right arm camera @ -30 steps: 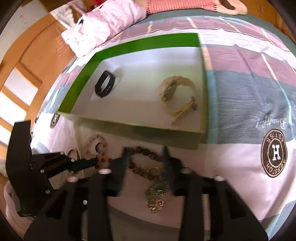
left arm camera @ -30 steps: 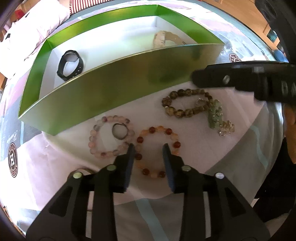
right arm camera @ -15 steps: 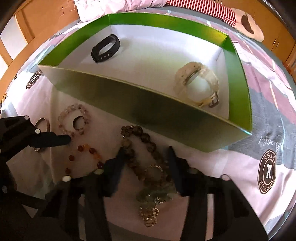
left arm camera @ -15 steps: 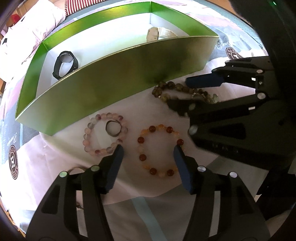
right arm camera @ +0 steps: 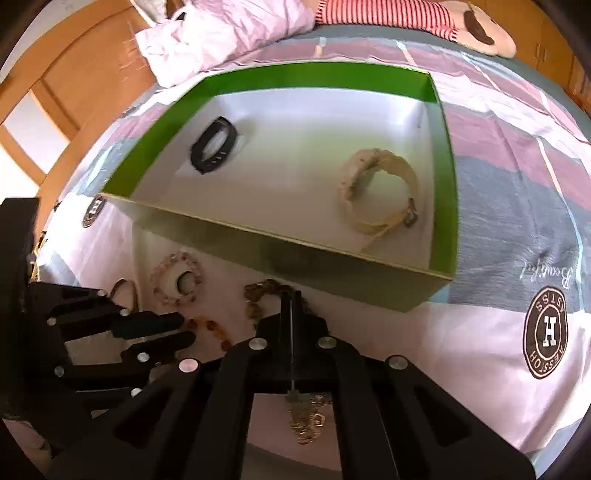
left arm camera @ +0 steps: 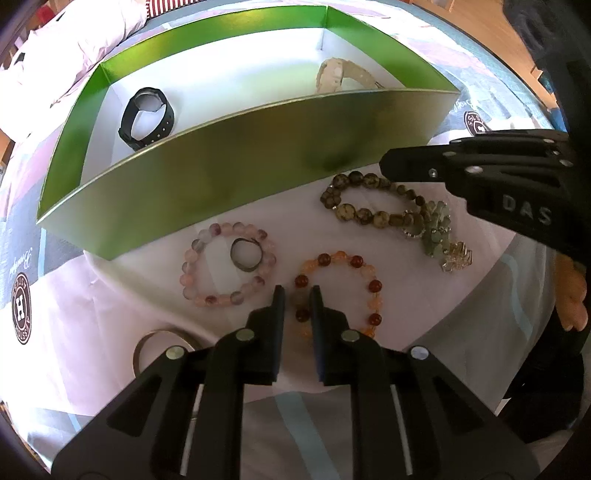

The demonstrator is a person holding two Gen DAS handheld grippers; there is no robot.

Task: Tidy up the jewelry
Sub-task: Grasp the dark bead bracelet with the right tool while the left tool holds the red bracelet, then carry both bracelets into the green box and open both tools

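Observation:
An orange and red bead bracelet [left arm camera: 375, 286] lies on the bedspread. My left gripper [left arm camera: 297, 293] points down at it. The jaws are closing with the bracelet's left strand between them, and a thin gap still shows. A dark olive bead bracelet [left arm camera: 347, 210] lies to the right, tangled with a green and gold charm piece [left arm camera: 437, 240]. My right gripper [right arm camera: 291, 295] is shut, its tips resting at that bracelet's far edge [right arm camera: 258, 291]. No bead shows between them. The green box [left arm camera: 221, 177] holds a black band [left arm camera: 147, 118] and a cream watch [right arm camera: 380, 192].
A pink bead bracelet [left arm camera: 186, 264] encircles a dark ring [left arm camera: 234, 254] just left of my left gripper. A metal bangle [left arm camera: 138, 354] lies at the lower left. A person's hand [left arm camera: 572, 295] shows at the right edge. Pillows [right arm camera: 221, 33] lie beyond the box.
The left jaws spread wide, then narrowed onto the orange bracelet's left side. The right fingers came together over the dark bracelet, and that gripper drew back to the right in the left wrist view.

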